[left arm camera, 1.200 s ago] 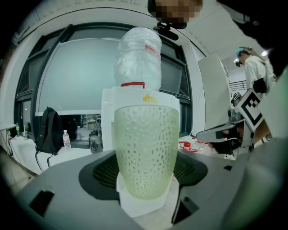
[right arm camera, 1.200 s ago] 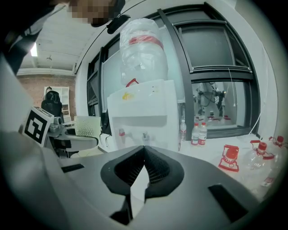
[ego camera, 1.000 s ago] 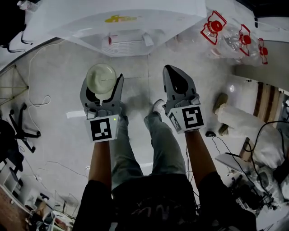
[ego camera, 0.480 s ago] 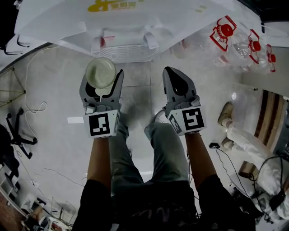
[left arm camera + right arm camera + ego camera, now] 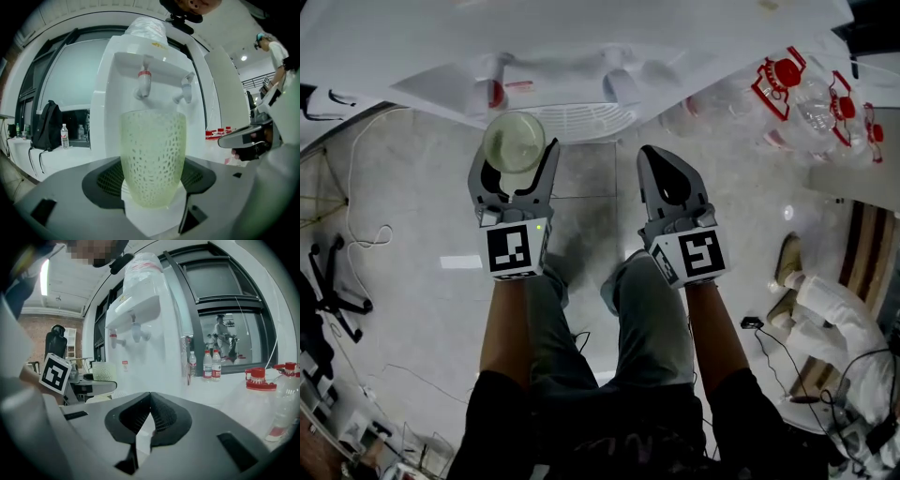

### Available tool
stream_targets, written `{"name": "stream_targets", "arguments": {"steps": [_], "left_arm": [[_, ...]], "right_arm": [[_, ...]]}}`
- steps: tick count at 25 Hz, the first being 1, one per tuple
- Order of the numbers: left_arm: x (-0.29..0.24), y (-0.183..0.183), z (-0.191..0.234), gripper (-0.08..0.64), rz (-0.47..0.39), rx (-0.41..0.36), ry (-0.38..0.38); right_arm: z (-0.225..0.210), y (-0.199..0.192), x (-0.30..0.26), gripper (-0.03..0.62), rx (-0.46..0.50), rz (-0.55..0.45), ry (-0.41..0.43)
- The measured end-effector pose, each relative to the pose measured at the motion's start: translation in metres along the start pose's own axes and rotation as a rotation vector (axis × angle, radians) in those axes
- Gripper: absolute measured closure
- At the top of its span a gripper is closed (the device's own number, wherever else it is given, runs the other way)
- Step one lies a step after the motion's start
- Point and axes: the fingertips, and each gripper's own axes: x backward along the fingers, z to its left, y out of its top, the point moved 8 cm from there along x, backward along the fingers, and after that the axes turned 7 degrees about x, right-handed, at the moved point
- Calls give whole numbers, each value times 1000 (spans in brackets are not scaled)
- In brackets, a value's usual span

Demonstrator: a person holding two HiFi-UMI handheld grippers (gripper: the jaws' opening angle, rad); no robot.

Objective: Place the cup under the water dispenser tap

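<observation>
Pale floor [image 5: 412, 187] lies below a white water dispenser [image 5: 108, 93]. Beside it, the right gripper [image 5: 661, 164] holds nothing, its jaws pressed together. The left gripper [image 5: 515, 157] has its jaws spread wide and clamped on the sides of a translucent, dimpled green cup [image 5: 152, 154]. The cup is upright, just in front of the dispenser's drip grille [image 5: 581, 120] and in line below the red-banded tap [image 5: 144, 82].

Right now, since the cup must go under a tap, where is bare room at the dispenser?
The drip grille beneath the two taps is bare, between the dispenser's white walls. The floor tiles before it are bare too. Red-capped bottles crowd its right side.
</observation>
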Motion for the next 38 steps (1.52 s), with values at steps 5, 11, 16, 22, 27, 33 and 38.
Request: {"name": "stream_targets", "arguments": {"steps": [5,11,16,22,27,33,38], "left_arm": [[-20,-8,6,206,-32,-3,16],[-34,-14,11,206,-55,-5,20],[-40,-19,12,204,-60,2,14],[-46,-25,13,204,-45,3,-1],[-51,-25,13,204,-20,-1,-8],[-51,-27,13,170,11,-1,-18],[-44,-23,12,160,13,-1,-15]], "right_arm": [[-5,-12,-10,577,3,-11,7],[-4,-20,-18,577,4,-19,14],[-5,-26,-17,577,3,-25,9],[-7,-28,-17,577,6,-34,0],[-8,-28,-16,577,9,-33,4],[-14,-28,-12,578,-3,-27,-9],[-14,-23,-9,578,0,-17,-6]]}}
